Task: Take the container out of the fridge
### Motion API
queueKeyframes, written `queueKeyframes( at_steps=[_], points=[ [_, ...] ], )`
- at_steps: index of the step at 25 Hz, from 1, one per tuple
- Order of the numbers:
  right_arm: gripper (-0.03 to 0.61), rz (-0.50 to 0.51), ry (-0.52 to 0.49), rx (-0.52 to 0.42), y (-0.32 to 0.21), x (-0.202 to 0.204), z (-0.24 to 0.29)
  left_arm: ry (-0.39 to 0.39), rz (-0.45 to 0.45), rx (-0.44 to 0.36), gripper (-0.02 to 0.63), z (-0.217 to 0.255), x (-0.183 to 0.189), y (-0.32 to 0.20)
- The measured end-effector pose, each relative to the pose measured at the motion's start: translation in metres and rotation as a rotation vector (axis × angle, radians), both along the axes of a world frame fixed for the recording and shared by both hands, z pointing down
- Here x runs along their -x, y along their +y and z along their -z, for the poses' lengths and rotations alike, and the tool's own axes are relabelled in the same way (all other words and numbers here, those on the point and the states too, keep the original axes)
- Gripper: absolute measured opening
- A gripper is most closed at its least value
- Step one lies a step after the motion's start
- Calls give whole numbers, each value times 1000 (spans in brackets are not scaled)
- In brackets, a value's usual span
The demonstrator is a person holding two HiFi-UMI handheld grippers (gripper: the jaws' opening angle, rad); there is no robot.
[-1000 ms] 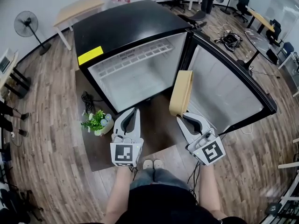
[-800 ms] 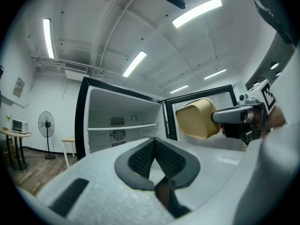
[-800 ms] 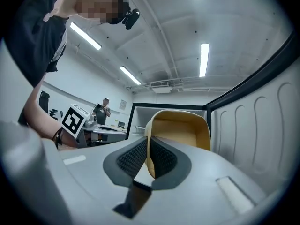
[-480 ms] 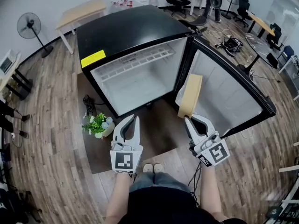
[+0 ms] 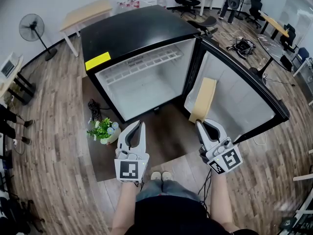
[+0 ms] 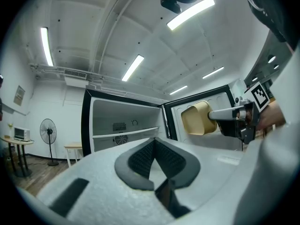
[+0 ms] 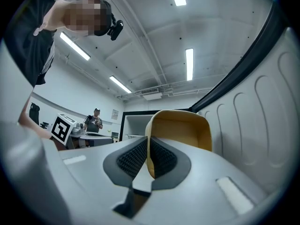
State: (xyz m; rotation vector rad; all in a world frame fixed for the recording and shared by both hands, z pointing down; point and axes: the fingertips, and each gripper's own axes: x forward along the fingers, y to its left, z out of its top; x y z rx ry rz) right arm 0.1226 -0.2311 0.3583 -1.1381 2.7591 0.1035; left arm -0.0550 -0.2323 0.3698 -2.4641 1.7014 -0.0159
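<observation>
So the tan, rounded plastic container [image 5: 203,99] is outside the black mini fridge with the white inside [image 5: 137,33], hanging in the air just in front of the open door's inner panel [image 5: 234,97]. The right gripper [image 5: 201,125] is clamped on its thin rim. It sticks straight out past the jaw tips, long axis pointing away from the person, so I'd guess any next move is a pull straight back. Left gripper [image 5: 140,126] is closed on nothing, well off to the side by the small potted plant [image 5: 101,129].

Left claw [image 5: 139,125] closed empty, right claw [image 5: 200,124] clamped tight.
</observation>
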Motion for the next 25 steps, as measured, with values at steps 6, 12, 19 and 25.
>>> queueKeyframes(
  at_steps=[6, 12, 19, 25],
  points=[
    [28, -5, -1, 7, 0, 2, -2, 3, 5, -2, 5, 0, 3, 2],
    [28, 1, -4, 13, 0, 5, -3, -4, 8, 13, 5, -3, 6, 3],
    [28, 7, -11, 17, -2, 6, -4, 1, 15, 13, 5, -4, 8, 3],
    [28, 7, -11, 21, -5, 6, -6, -1, 14, 23, 5, -6, 7, 1]
  ],
)
